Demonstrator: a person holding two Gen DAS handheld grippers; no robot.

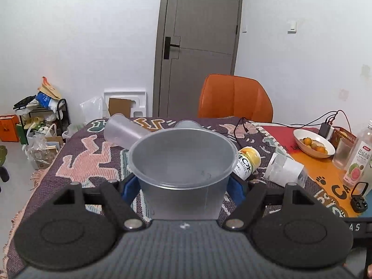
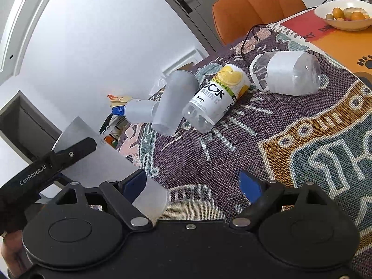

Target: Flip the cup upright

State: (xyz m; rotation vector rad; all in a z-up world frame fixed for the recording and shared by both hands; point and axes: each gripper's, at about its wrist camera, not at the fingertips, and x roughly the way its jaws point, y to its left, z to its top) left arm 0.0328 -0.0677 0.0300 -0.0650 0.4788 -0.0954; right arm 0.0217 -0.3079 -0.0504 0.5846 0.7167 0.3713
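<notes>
The translucent grey plastic cup (image 1: 183,162) sits mouth-up between the blue pads of the left claw (image 1: 183,186), pinched across its lower wall above the patterned cloth on the bench (image 1: 93,153); whether its base touches the cloth is hidden. It looks light, thin-walled and smooth, so I judge it would flex or slip under a hard squeeze, and a gentle hold low on the wall suits it best. The right claw (image 2: 193,183) is spread wide, holding nothing, just beside the cup.
</notes>
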